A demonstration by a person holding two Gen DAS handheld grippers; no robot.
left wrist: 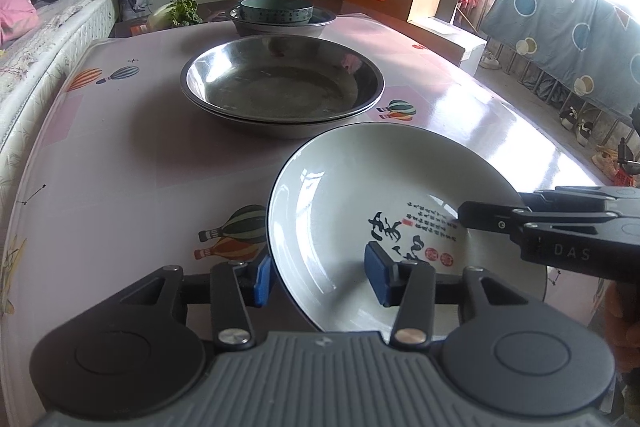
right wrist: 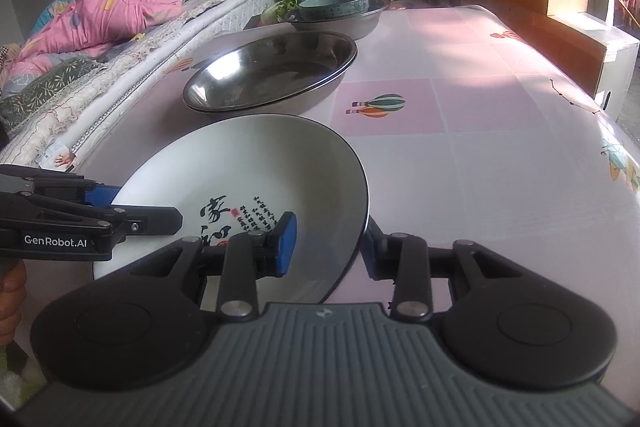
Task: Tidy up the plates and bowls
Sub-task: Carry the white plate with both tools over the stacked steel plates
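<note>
A bedroom with a bed (right wrist: 132,27) along one side and cardboard boxes (left wrist: 392,1) at the far end holds a table (left wrist: 120,155) under a pink cloth printed with hot-air balloons. On it stand a pair of nested steel basins (left wrist: 282,87), and farther back a teal bowl (left wrist: 276,11) sitting inside another steel basin (left wrist: 280,25).

The step in hand looks like lifting or carrying the white plate (left wrist: 380,211) with black calligraphy, probably toward the stacked dishes. The plate sits nearest the cameras, tilted, with both claws at its edges.

The left claw (left wrist: 320,279) is spread wide, its fingers straddling the plate's near left rim: one blue pad (left wrist: 262,281) just outside the rim, the other (left wrist: 378,277) over the plate's inner face. The pads do not look pressed against the china. The right claw (right wrist: 326,247) straddles the opposite rim the same way, one blue pad (right wrist: 286,243) inside the plate, the other finger outside and partly hidden by the rim. It too is spread, not clamped, though contact on the hidden side cannot be told.

The next move seems to call for both claws to close firmly on the rim before the plate is moved, since glazed china is slippery and a one-sided pinch could let it tip
</note>
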